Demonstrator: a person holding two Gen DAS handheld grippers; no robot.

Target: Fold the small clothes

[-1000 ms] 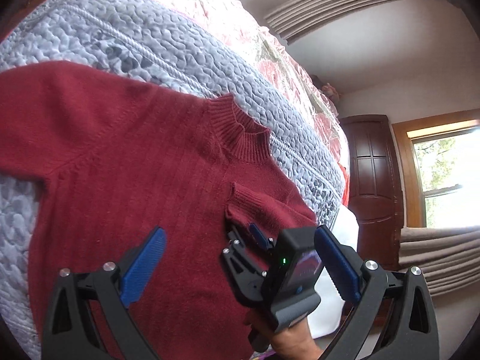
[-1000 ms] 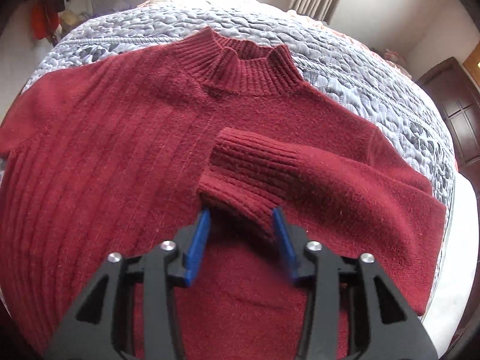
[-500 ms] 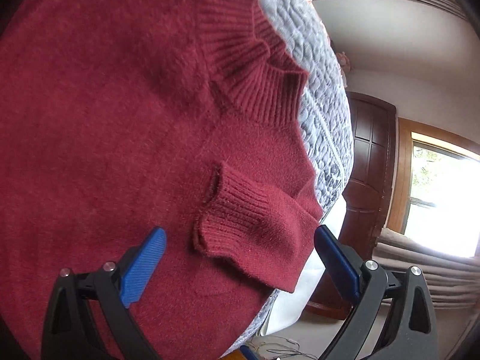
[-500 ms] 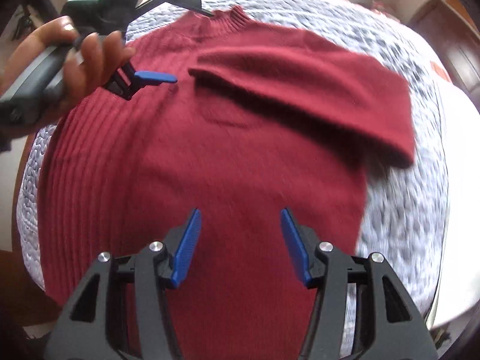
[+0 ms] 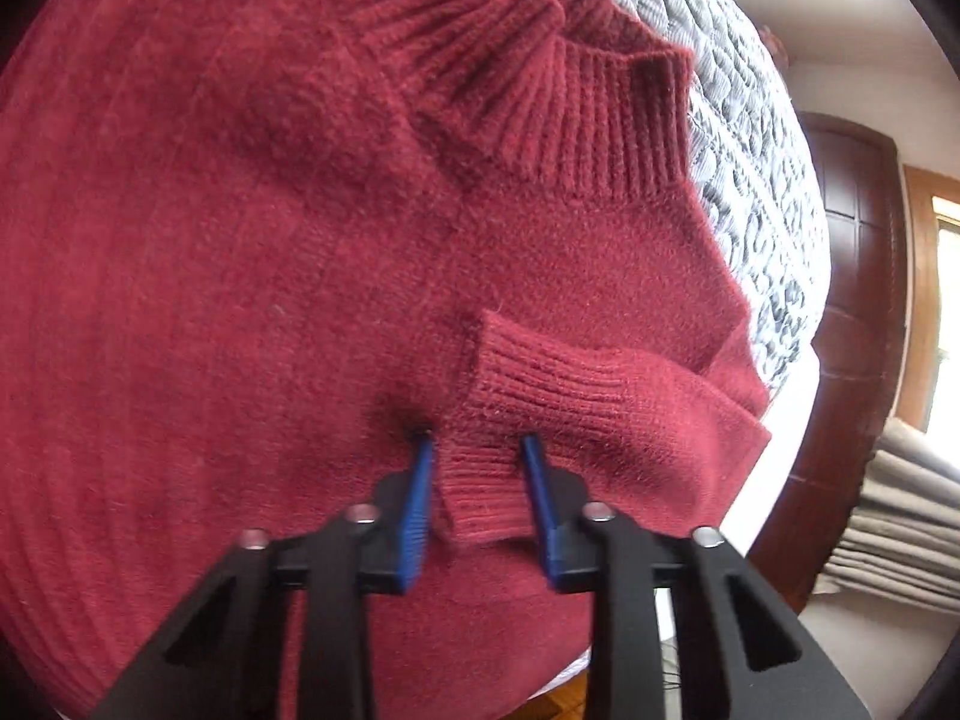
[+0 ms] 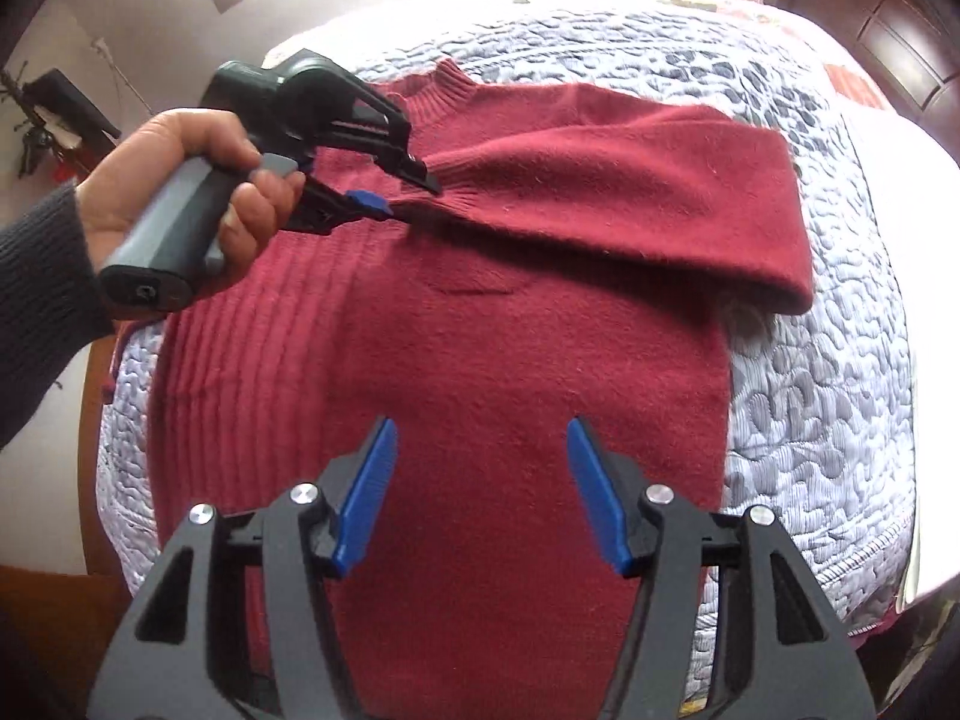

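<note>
A dark red knit sweater [image 6: 480, 330] lies flat on the bed, its ribbed collar [image 5: 540, 90] at the far end. One sleeve [image 6: 630, 192] is folded across the chest. Its ribbed cuff [image 5: 540, 384] sits between the blue pads of my left gripper [image 5: 479, 468], which is shut on it. In the right wrist view a hand [image 6: 180, 180] holds that left gripper [image 6: 414, 195] at the cuff. My right gripper [image 6: 480, 480] hangs open over the sweater's lower body with nothing between its fingers. The other sleeve is hidden from view.
A grey quilted bedspread [image 6: 810, 390] lies under the sweater and runs on to the right and far side. The bed's left edge drops to a wooden floor [image 6: 48, 630]. A dark wooden door [image 5: 858, 300] and beige curtains [image 5: 888, 510] stand beyond the bed.
My left gripper went from wide open to closed around the sleeve cuff. My right gripper let go of the cuff and drew back toward the hem, open.
</note>
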